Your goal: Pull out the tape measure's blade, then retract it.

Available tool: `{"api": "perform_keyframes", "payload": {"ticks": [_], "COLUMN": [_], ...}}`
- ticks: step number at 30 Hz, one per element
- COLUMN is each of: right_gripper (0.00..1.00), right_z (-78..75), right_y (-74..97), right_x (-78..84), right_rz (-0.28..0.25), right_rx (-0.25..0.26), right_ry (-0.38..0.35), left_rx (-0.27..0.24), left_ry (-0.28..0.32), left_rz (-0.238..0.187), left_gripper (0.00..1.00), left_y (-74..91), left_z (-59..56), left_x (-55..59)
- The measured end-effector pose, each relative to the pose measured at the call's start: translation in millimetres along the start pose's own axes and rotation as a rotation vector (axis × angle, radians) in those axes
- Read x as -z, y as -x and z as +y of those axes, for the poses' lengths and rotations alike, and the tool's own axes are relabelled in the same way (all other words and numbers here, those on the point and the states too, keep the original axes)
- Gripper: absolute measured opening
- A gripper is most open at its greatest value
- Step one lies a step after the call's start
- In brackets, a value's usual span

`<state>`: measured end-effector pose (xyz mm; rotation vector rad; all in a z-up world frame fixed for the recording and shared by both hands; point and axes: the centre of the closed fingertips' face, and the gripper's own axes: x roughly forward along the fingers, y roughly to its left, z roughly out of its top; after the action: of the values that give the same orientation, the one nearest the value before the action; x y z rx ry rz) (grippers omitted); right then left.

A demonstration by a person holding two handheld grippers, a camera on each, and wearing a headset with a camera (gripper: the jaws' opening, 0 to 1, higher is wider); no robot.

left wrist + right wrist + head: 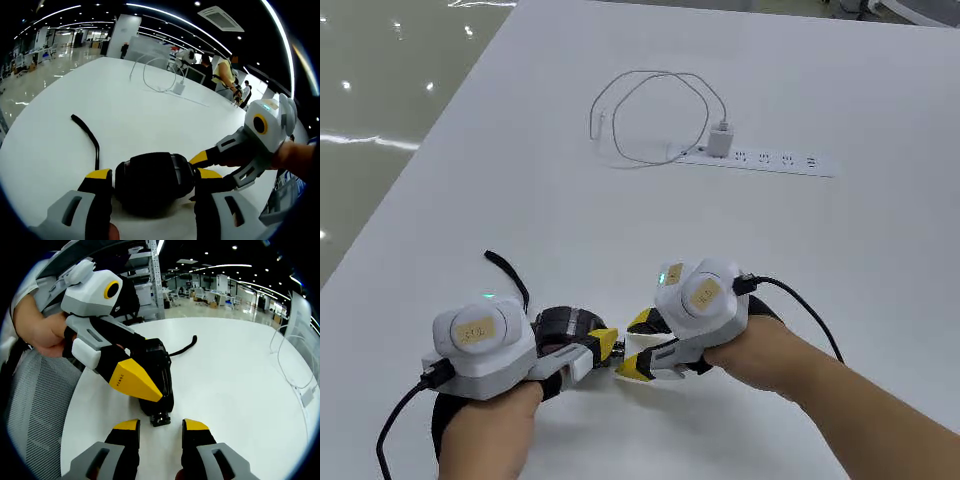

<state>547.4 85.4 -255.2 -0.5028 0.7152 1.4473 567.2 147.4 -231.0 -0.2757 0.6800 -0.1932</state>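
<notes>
Tape measure (155, 182): black round case, lying on the white table (620, 220) close to the person, between the two hands.
Left tongs (154, 175): pinching the tape measure, one yellow-tipped jaw pressed on each side of the case; in the head view they reach in from the left of it.
Right tongs (161, 426): jaws spread, facing the tape measure from the opposite side; their yellow tips stand just either side of the blade end without visibly touching it.
Blade end (160, 419): small dark piece at the mouth of the tape measure, sitting tight against the case and pointing into the gap of the right tongs.
Wrist strap (510, 275): thin black loop trailing from the tape measure across the table, on the side away from the person.
Hands: one grips each tool from behind the tape measure, with a black lead running back from each tool.
Power strip (765, 160): white, flat on the table well beyond the tape measure, towards the far edge.
Charger (721, 140): white, plugged into the end of the power strip nearest the tape measure.
Cable (650, 115): thin white lead coiled in loose loops beside the charger, far from the tape measure.
</notes>
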Motion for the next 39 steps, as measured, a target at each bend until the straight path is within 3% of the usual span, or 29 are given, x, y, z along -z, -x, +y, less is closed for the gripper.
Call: {"api": "perform_keyframes", "payload": {"ticks": [15,22,32,39], "right_gripper": [0.34,0.43,0.49,0.54], "right_z": [1.8,-3.0,-3.3,0.0], "right_y": [13.7,29.1,50.2,61.9], "right_x": [-0.8,3.7,7.5,12.6], "right_rz": [-0.033,-0.055,-0.073,-0.089], "right_rx": [0.042,0.105,0.17,0.206], "right_ry": [-0.032,-0.061,-0.105,-0.13], "left_rx": [0.011,0.01,0.064,0.098], "left_ry": [-0.038,-0.116,-0.185,-0.233], "left_rz": [-0.014,-0.033,-0.078,-0.065], "left_gripper": [0.65,0.67,0.72,0.75], "left_y": [7.9,17.8,28.8,36.2], "left_z": [0.3,1.7,-2.7,-3.9], "left_x": [-3.4,-7.7,-16.4,-12.0]}}
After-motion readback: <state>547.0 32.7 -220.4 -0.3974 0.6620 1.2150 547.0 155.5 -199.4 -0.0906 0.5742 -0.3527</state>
